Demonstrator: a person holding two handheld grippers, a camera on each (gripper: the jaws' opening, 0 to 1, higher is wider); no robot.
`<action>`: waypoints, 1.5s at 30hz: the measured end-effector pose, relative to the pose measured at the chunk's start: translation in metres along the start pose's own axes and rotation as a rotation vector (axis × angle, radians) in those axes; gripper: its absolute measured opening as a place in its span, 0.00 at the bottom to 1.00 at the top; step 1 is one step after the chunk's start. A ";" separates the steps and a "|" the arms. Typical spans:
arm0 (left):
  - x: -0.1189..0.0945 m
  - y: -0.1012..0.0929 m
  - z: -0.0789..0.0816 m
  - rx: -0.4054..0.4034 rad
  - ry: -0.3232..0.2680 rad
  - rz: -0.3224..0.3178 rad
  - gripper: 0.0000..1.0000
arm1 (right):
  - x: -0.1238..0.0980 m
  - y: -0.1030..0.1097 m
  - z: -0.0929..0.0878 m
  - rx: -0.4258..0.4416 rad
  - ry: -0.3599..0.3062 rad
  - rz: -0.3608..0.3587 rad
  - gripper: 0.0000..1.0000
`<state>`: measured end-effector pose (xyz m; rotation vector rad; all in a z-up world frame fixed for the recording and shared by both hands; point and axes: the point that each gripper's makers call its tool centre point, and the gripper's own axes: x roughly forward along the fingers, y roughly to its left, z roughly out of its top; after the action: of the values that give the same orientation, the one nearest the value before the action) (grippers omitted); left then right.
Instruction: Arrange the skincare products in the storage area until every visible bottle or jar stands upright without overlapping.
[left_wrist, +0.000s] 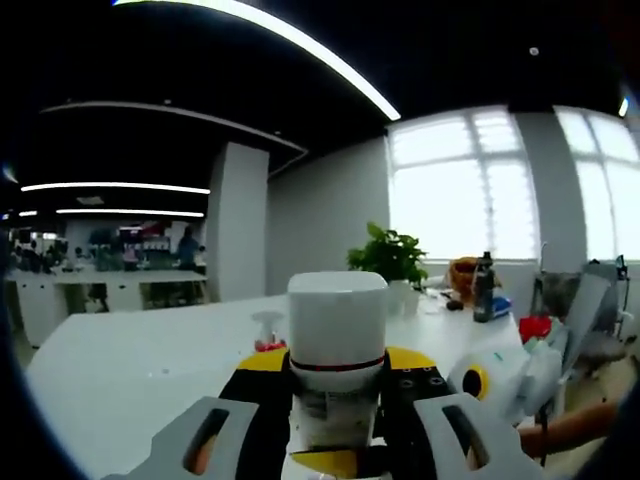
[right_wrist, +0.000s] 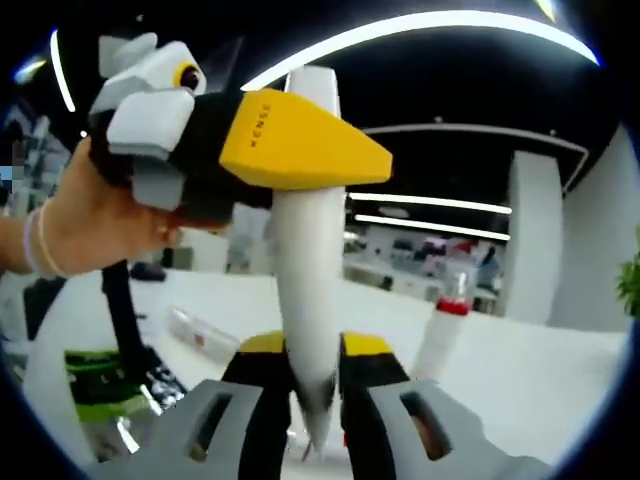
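A wide white tabletop runs back into a large open room with a dark ceiling, long light strips, a white pillar and bright windows on the right; a potted plant, a dark bottle and some clutter stand at its far right. In the left gripper view the left gripper is closed on a white tube, held aloft between the yellow-and-black jaws with its broad white cap toward the far side, its long axis running away along the jaws. The right gripper shows low at the right, gripped by a hand. In the right gripper view the right gripper is clamped on the tube's narrow crimped end, the tube rising steeply upward from the jaws; the left gripper, held by a hand, grips it higher up. On the tabletop behind, a small bottle with a red collar stands upright at the right, and a clear tube lies on its side at the left
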<state>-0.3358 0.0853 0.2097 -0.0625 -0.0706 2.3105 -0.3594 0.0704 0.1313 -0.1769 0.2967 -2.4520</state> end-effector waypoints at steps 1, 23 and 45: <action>-0.001 -0.001 0.000 -0.001 -0.003 0.003 0.34 | 0.000 -0.001 0.000 -0.014 0.007 -0.003 0.14; -0.016 0.017 -0.015 -0.179 -0.193 -0.047 0.58 | -0.023 -0.050 0.006 -0.763 0.241 -0.504 0.12; -0.031 -0.004 -0.051 -0.551 -0.128 -0.454 0.58 | -0.039 -0.038 0.051 -1.295 0.137 -0.669 0.12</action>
<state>-0.3084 0.0665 0.1596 -0.1598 -0.7115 1.7823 -0.3415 0.1153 0.1885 -0.7317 2.1258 -2.4455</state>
